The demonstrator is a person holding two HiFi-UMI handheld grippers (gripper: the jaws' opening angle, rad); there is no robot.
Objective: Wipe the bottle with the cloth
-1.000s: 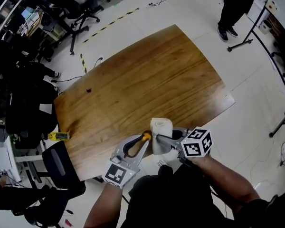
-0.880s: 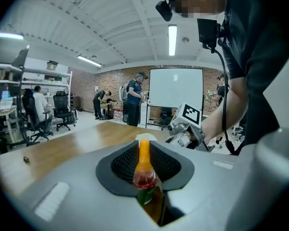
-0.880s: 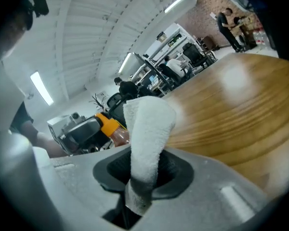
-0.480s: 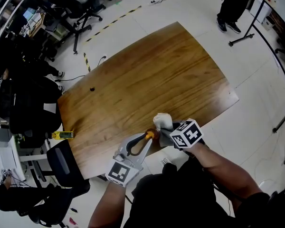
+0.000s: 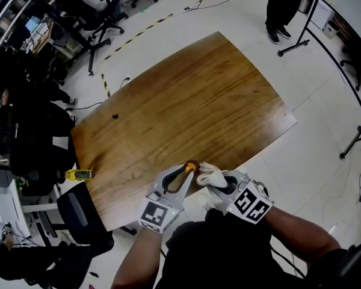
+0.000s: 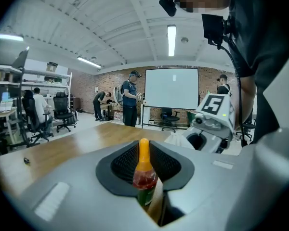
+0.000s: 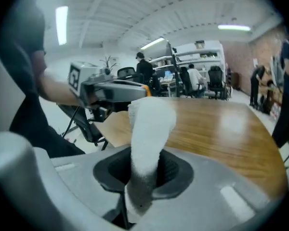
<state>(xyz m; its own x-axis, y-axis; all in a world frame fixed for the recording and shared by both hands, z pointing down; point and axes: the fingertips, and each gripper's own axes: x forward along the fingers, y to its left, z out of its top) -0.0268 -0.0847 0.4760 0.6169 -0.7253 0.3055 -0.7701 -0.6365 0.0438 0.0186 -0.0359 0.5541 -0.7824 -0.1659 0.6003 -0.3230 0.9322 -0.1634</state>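
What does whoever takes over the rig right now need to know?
Left gripper: jaws shut on the bottle, orange cap pointing away from the person.
Right gripper: jaws shut on the white cloth, which sticks out past the jaws.
Both are held over the near edge of the table, the cloth right beside the bottle's cap; contact is unclear.
Done: bottle and cloth are both in hand.
Left: rub the cloth over the bottle. How much is already wiped does not show.

Small bottle (image 6: pixel 144 176), orange nozzle up, red contents, green label; white cloth (image 7: pixel 147 129) bunched, just beside.
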